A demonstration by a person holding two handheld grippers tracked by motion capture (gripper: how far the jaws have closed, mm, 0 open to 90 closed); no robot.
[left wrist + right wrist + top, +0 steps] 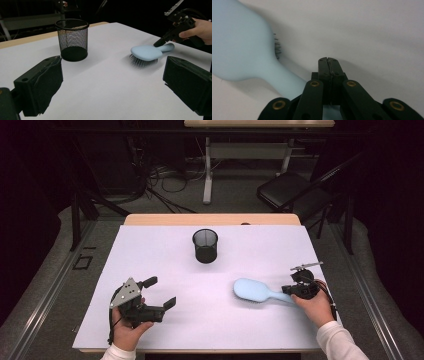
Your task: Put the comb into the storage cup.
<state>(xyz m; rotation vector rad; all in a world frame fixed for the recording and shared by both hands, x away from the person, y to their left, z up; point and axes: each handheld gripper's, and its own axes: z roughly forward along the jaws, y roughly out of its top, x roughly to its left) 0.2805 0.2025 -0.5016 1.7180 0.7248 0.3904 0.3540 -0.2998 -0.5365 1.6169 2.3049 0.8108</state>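
Black jaws of the right gripper [328, 60] meet tip to tip, hiding the handle end of the blurred blue hairbrush [242, 47] lying bristles-down on the table [165, 265]; whether they pinch it is unclear. Left gripper [159, 292] gapes, holding nothing.

A: Where does the high view sit?

B: Above the person's edge of the white table [165, 265], looking forward and down, fairly far off.

A: And the gripper views?

B: The left gripper view skims low across the table toward the mesh cup [72, 40] and blue hairbrush [147, 53]. The right gripper view hangs close over that hairbrush [244, 47]. All three share it.
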